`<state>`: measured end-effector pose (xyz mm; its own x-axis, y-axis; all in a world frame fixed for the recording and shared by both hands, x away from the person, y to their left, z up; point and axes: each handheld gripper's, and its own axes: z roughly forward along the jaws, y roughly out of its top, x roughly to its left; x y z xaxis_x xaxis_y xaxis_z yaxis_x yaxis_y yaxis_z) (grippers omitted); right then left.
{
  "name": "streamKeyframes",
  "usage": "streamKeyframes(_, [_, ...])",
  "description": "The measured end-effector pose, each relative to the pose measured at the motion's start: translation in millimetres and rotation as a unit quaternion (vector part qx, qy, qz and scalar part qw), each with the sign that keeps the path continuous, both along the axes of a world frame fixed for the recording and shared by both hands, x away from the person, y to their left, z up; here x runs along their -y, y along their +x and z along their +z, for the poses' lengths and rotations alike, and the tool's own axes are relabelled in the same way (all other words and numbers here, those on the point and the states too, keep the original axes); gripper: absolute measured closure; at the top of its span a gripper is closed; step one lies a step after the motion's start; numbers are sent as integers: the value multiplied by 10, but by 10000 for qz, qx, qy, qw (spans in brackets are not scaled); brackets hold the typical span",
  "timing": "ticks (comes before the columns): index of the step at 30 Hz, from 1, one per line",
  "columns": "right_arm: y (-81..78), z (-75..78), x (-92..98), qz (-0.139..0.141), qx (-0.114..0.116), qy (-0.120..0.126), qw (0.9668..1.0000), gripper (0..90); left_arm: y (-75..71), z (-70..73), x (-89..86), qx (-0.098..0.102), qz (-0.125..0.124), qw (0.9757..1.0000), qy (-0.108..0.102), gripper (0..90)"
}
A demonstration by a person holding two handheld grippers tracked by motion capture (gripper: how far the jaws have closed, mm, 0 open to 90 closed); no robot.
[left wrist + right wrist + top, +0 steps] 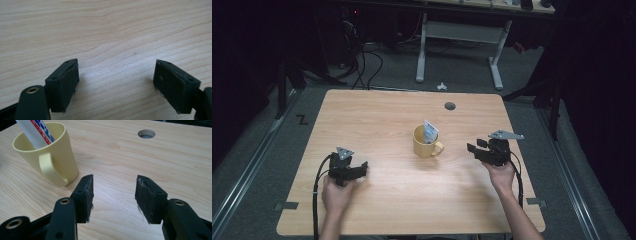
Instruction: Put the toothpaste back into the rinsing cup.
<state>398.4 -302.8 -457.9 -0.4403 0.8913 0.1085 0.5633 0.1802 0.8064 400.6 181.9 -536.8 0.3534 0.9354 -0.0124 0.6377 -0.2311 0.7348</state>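
Yellow mug (pixel 427 142) holding a sachet (pixel 430 131), mid-worktop (pixel 387 200); left hand-held gripper (pixel 362 169) wide, right hand-held gripper (pixel 473 149) half-spread, both empty.

Packet (pixel 37 132) top cut off by edge; lower part hidden inside mug (pixel 57 160).

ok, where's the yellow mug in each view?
High view: yellow mug at table centre, handle toward the right gripper, a white packet standing in it.
Left gripper view: not in it; bare wooden table beyond open jaws.
Right gripper view: mug upper left, handle facing the camera.
Shared landmark: the round hole in the table.
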Motion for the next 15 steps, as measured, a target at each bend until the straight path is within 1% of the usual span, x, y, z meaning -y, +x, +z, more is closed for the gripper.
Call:
streamKeyframes(6, [7,-33,-32,24,-24,-68,10000,491,0,0,0,0,1,10000,-1,211])
streamKeyframes(15, [32,-171,-70,39,-137,-126,9998,491,0,0,0,0,2,10000,-1,211])
